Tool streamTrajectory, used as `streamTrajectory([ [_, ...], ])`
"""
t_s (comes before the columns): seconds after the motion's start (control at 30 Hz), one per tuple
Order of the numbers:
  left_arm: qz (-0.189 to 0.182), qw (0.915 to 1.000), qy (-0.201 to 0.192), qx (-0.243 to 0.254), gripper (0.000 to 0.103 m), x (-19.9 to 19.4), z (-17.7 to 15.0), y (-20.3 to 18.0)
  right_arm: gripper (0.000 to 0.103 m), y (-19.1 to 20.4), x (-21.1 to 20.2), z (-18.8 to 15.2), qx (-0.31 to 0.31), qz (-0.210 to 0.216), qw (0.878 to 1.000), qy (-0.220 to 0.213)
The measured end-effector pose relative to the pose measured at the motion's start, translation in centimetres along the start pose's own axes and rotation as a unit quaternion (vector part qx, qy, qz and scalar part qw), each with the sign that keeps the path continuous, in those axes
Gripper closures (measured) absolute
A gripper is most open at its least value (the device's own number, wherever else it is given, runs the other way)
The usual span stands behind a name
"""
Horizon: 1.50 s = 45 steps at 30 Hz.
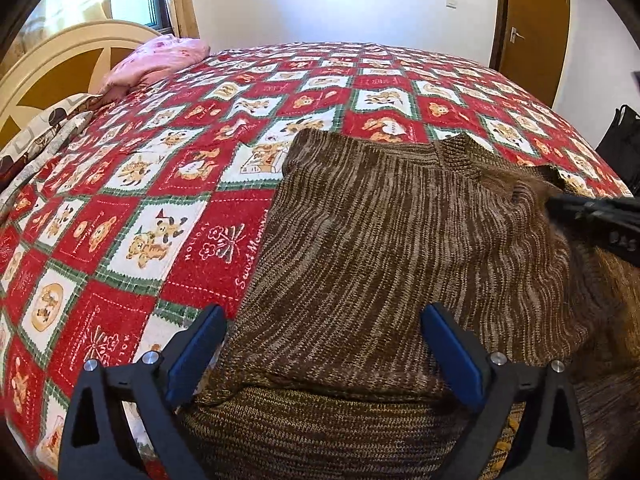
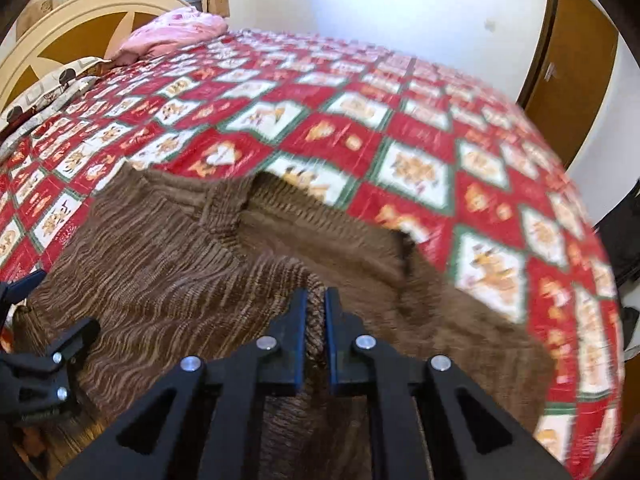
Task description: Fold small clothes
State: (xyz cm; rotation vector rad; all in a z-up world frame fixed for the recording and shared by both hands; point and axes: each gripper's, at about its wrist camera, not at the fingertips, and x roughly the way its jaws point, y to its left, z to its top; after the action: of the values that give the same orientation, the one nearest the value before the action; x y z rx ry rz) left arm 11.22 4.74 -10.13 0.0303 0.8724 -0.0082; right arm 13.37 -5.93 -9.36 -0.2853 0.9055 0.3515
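Brown-and-tan marled knit sweater (image 1: 400,248) is lying on the red, white and green teddy-bear patchwork bedspread (image 1: 140,208), near the front edge of the bed, and in the left wrist view one side panel is already lying folded across the body, so the fold looks partly done, with the right side and the final halving apparently left. In that view the left gripper (image 1: 324,354) is hovering low over the near hem with its blue-padded jaws spread wide apart, holding nothing, while the right gripper (image 1: 596,216) is reaching in from the right edge at the raised fabric. A pink pillow (image 1: 156,60) is sitting well apart by the cream headboard (image 1: 60,60). In the right wrist view, which is blurred by motion, the right gripper (image 2: 316,320) is pinching a ridge of the sweater (image 2: 160,264) between nearly closed jaws, apparently drawing that side over the body; the neck rib is showing just beyond. The left gripper (image 2: 48,360) is showing at the lower left, open.
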Motion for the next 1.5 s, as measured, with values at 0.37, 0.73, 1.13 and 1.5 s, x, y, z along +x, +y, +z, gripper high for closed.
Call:
streamTrajectory([
  [0.37, -0.016, 0.9976, -0.056, 0.038, 0.004, -3.9, 2.9, -0.4, 0.066, -2.6, -4.0, -2.3, 0.080, 0.017, 0.997, 0.007],
  [0.73, 0.017, 0.9969, 0.020, 0.074, 0.003, 2.9, 4.0, -7.9, 0.070, 0.5, -6.3, -6.0, 0.118, 0.110, 0.987, -0.006],
  [1.13, -0.009, 0.9978, 0.027, 0.060, 0.001, 1.7, 5.8, -6.7, 0.070, 2.4, -6.2, -8.7, 0.043, 0.085, 0.995, 0.036],
  [1.5, 0.045, 0.9935, 0.006, 0.105, 0.001, 2.2, 4.8, -8.6, 0.082, -1.5, -0.8, -1.5, 0.107, 0.042, 0.993, -0.007],
])
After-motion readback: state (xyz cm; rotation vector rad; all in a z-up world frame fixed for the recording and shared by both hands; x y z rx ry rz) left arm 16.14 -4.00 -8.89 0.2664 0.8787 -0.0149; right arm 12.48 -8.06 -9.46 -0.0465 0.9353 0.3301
